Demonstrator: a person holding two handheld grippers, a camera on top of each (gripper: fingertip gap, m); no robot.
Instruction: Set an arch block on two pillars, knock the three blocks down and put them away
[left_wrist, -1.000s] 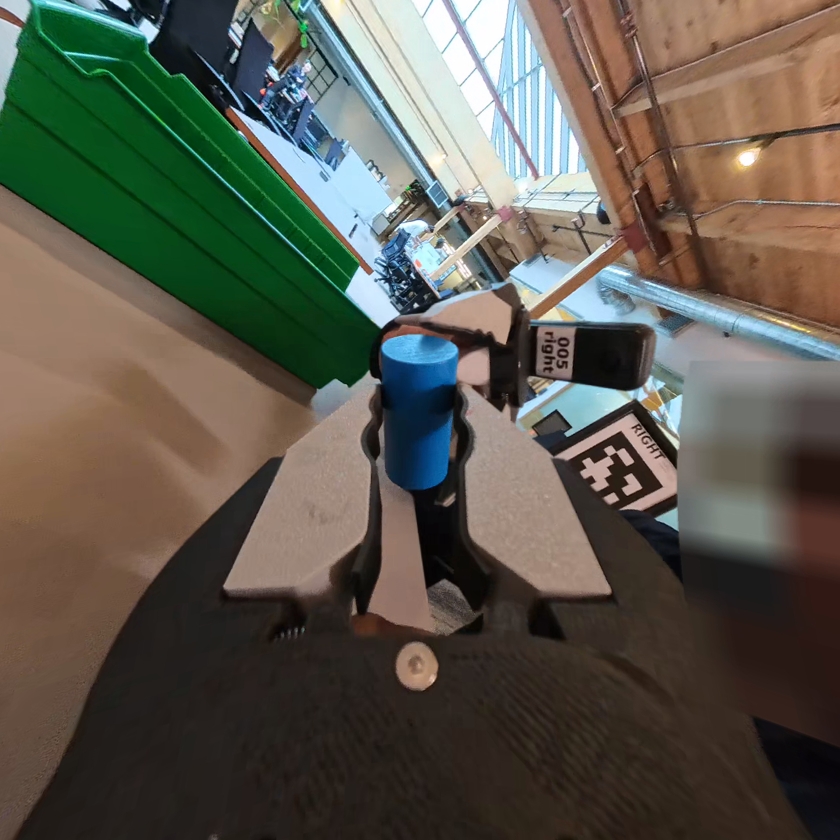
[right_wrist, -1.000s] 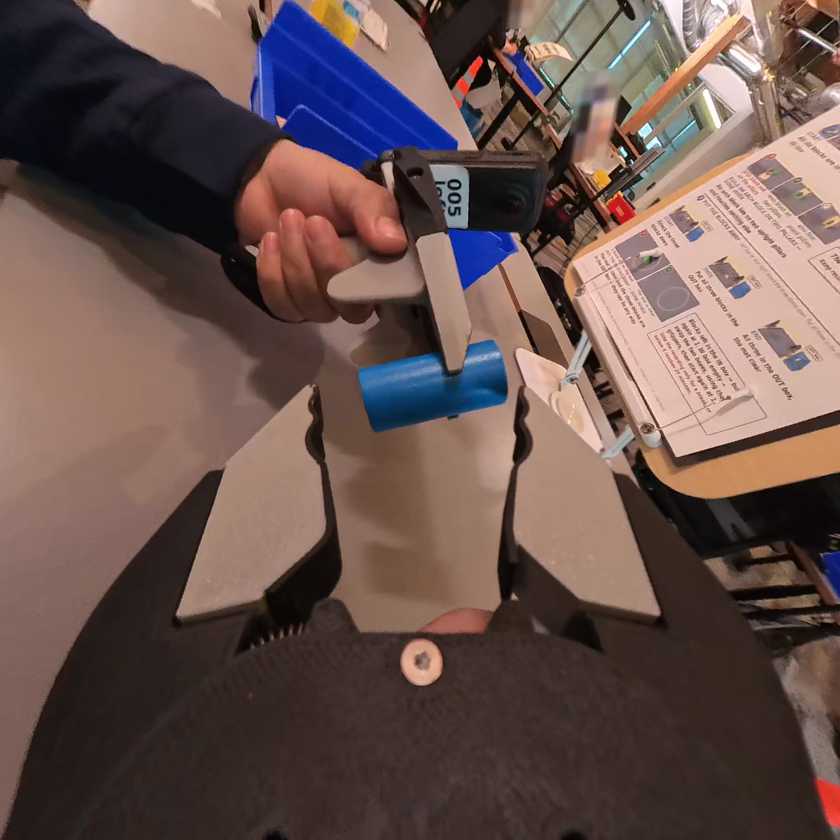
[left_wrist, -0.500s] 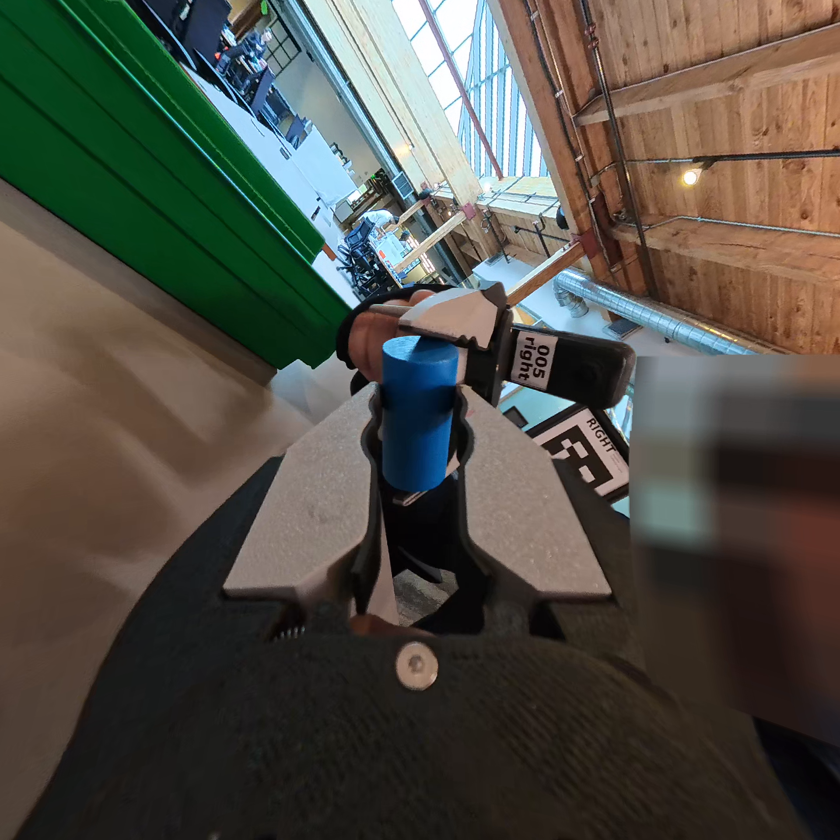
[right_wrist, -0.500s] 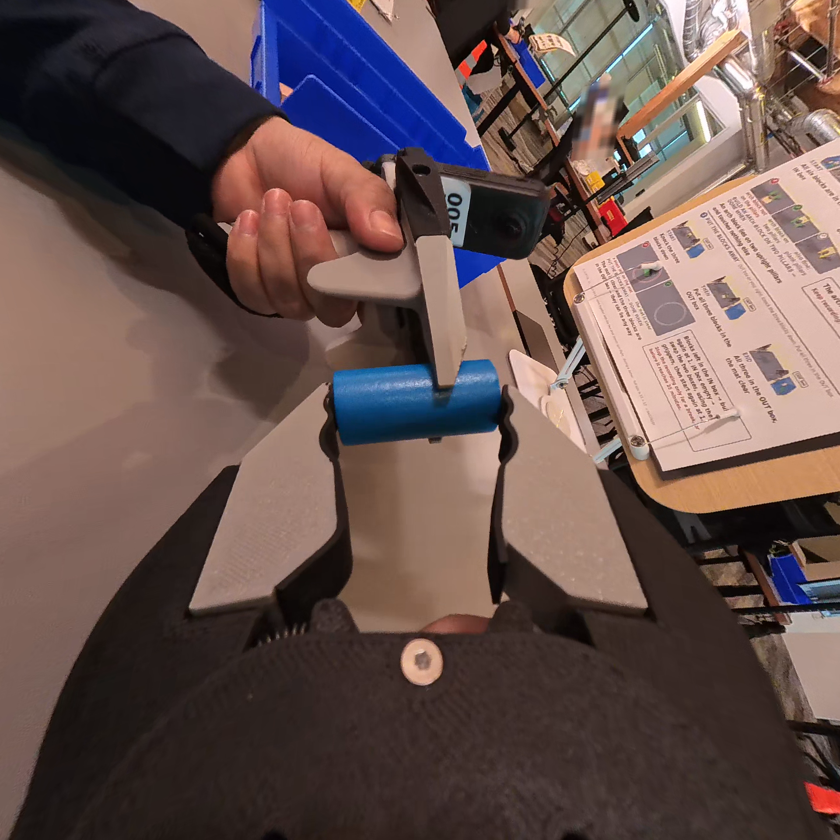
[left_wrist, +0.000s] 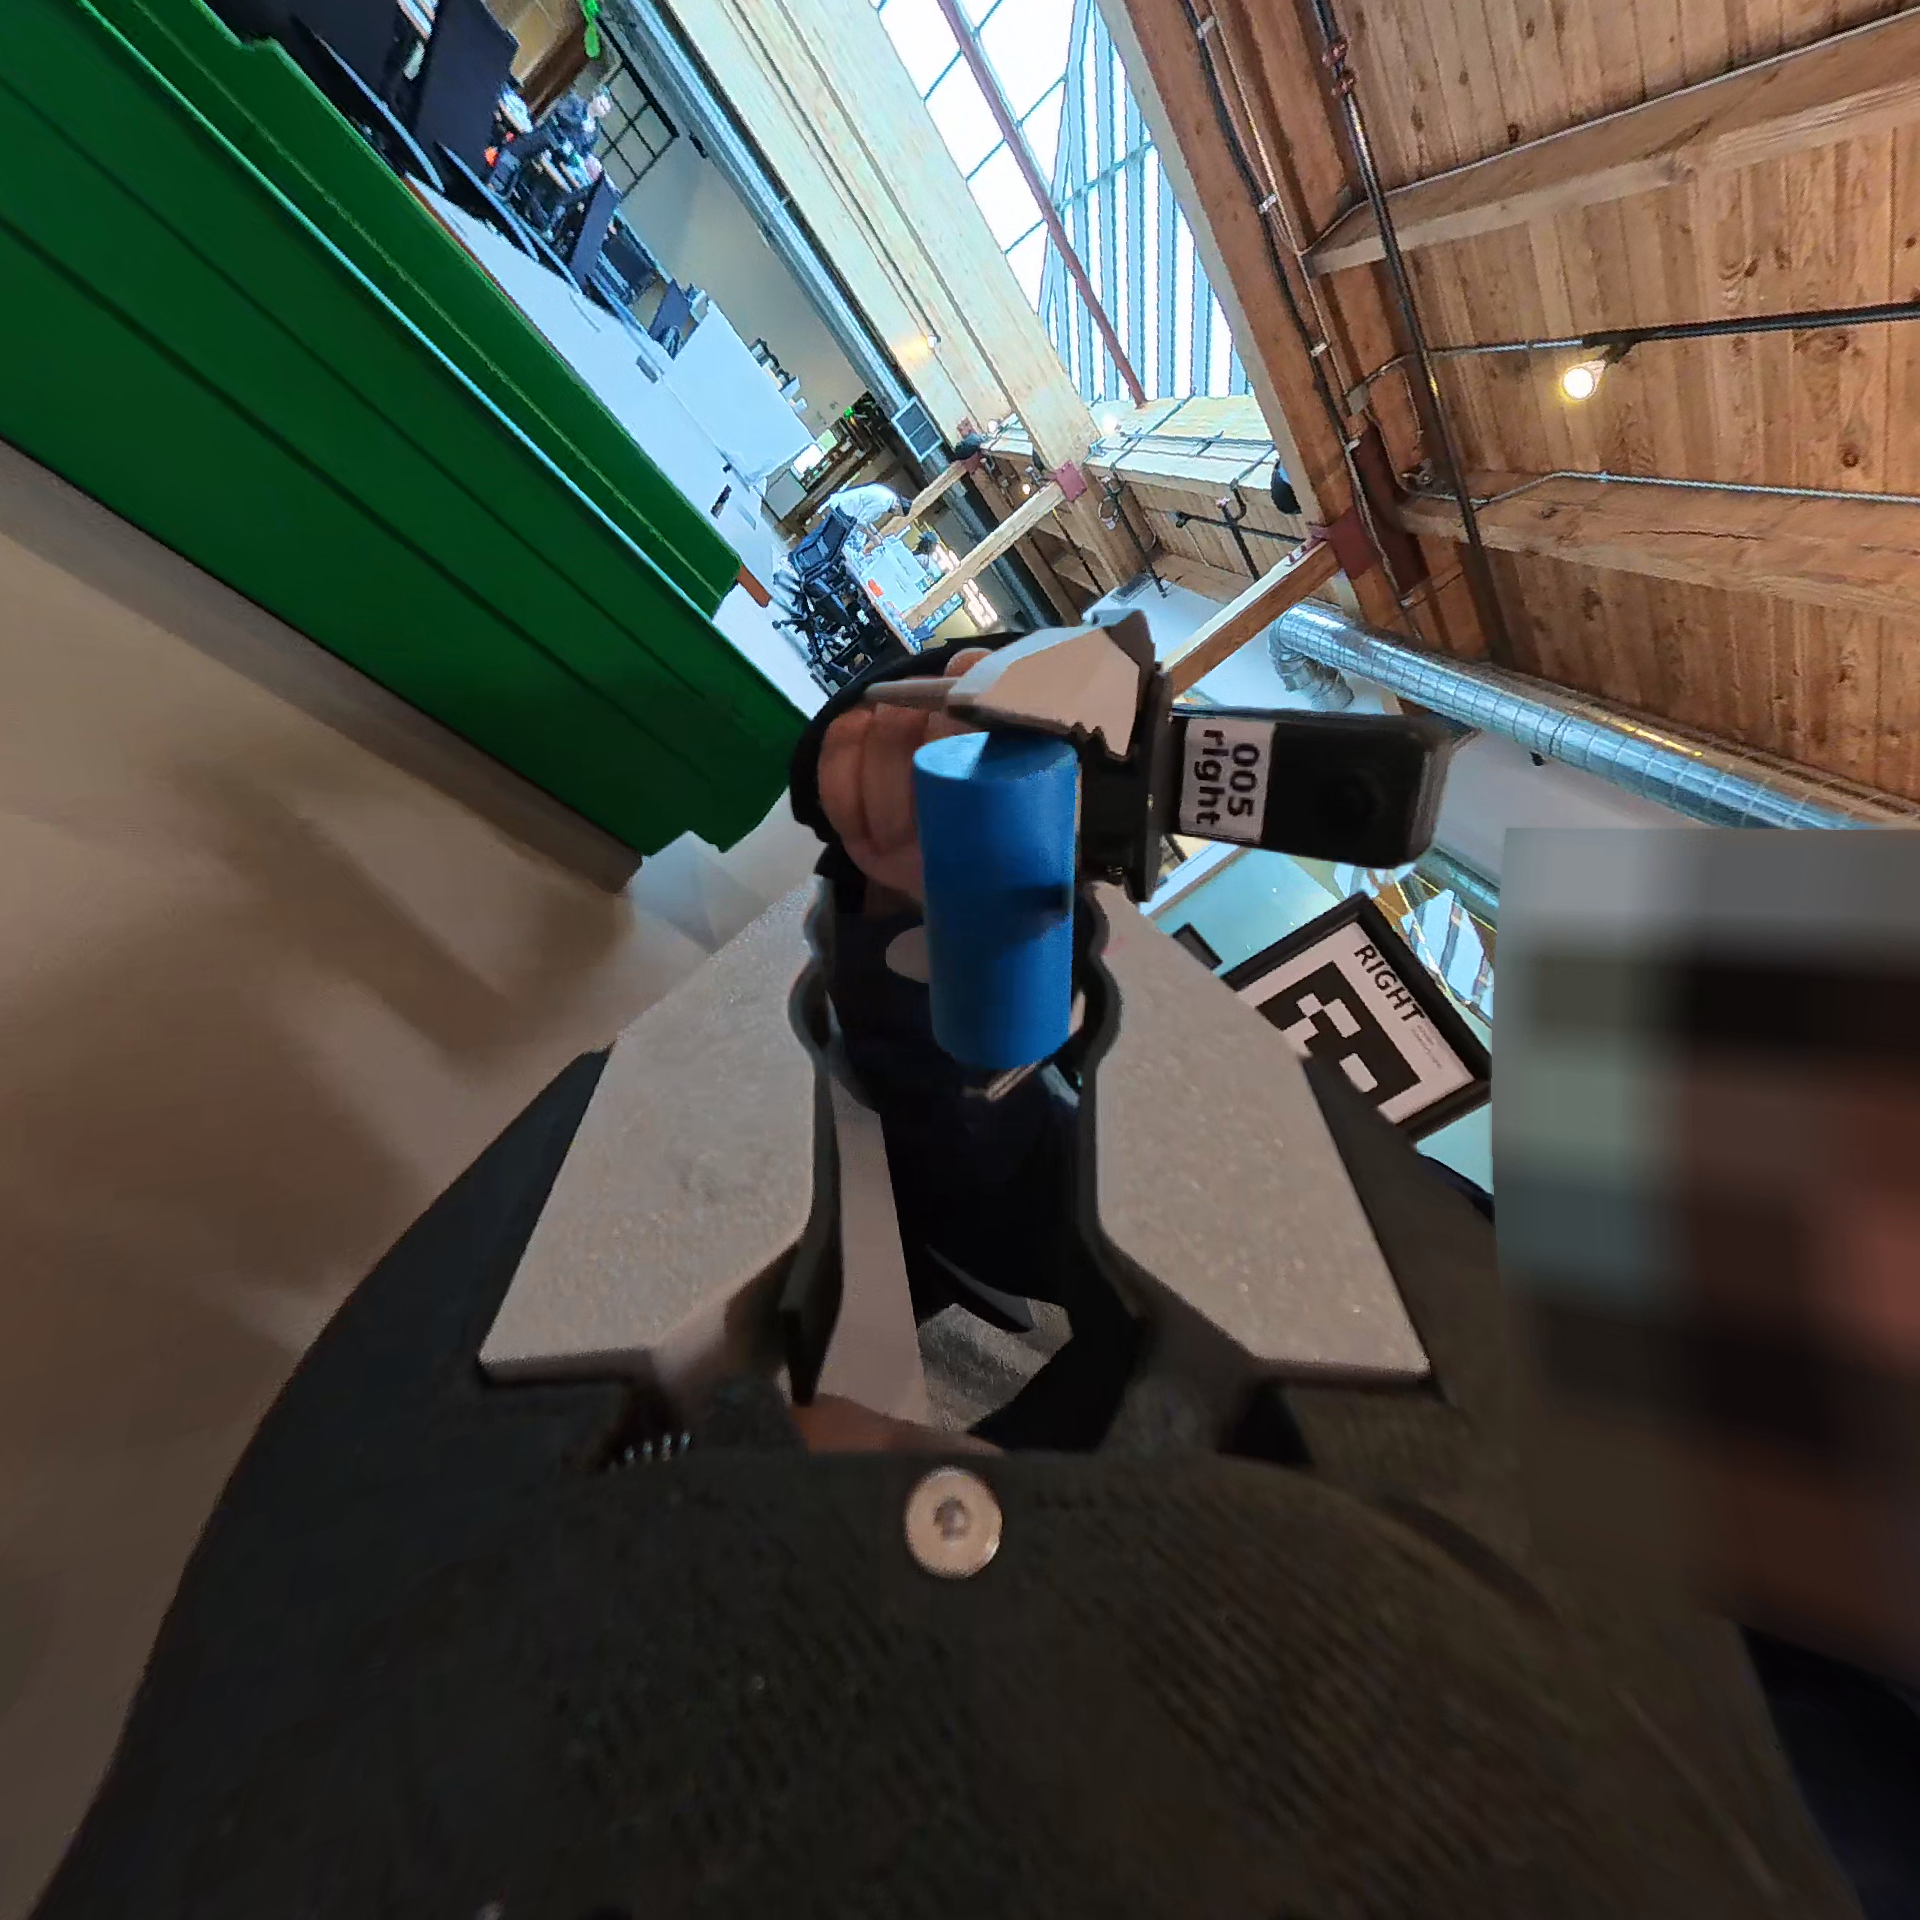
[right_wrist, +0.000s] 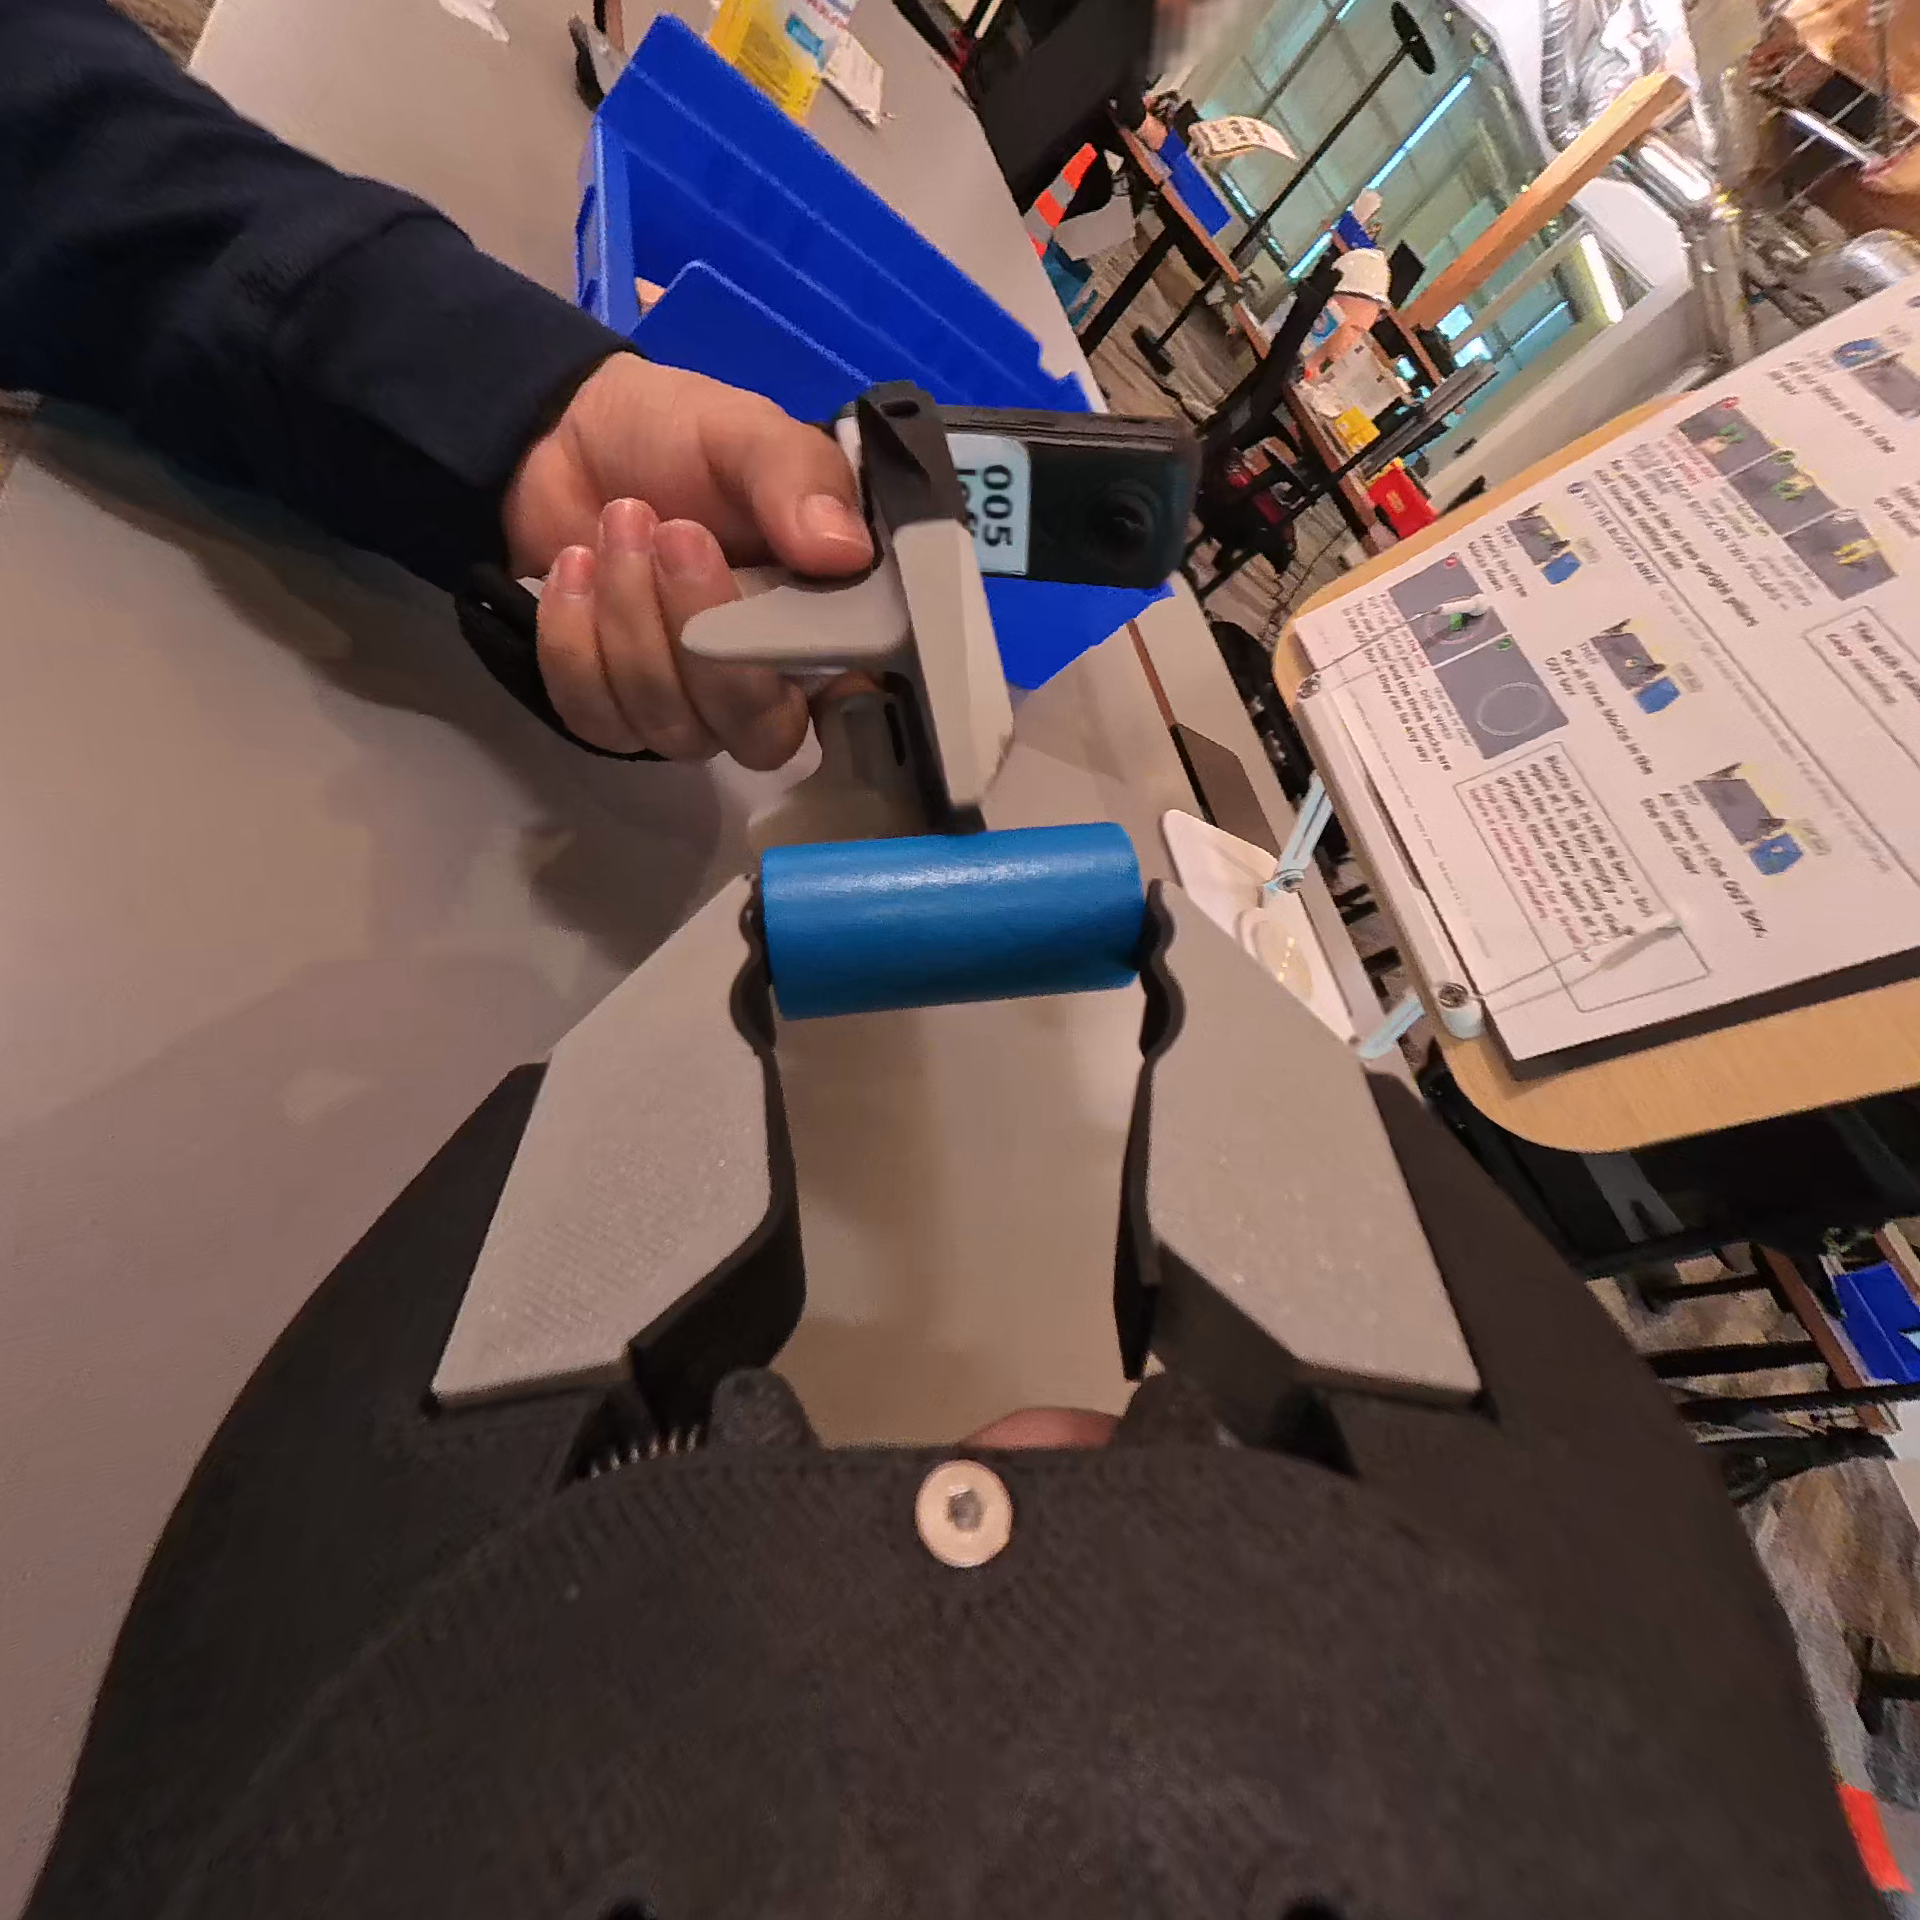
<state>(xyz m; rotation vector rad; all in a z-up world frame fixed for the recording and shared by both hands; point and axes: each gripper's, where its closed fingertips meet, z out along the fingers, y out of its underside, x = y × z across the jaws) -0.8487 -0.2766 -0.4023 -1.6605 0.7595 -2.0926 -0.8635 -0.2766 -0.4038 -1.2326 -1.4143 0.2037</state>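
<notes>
A blue cylinder block (right_wrist: 951, 920) is held in the air above the grey table (right_wrist: 260, 935). My right gripper (right_wrist: 956, 935) is shut on it end to end, one pad pressed on each flat end. In the left wrist view the same cylinder (left_wrist: 997, 904) stands upright between my left gripper's (left_wrist: 956, 961) fingers, with a gap showing at the left pad. The left gripper is open and no longer grips it. The right gripper's fingers (left_wrist: 1049, 686) show at the cylinder's top end. The left gripper's finger (right_wrist: 956, 707) shows just behind the cylinder.
A green bin (left_wrist: 312, 416) stands on the table's far side in the left wrist view. A blue bin (right_wrist: 810, 260) lies behind the person's hand (right_wrist: 665, 582). An instruction sheet (right_wrist: 1662, 675) on a wooden board is at the right. The tips of both grippers are at nearly the same place.
My right gripper closed on the cylinder's two ends, taking it from the left. The left pads, shut on the cylinder's side before, have now spread apart and let it go.
</notes>
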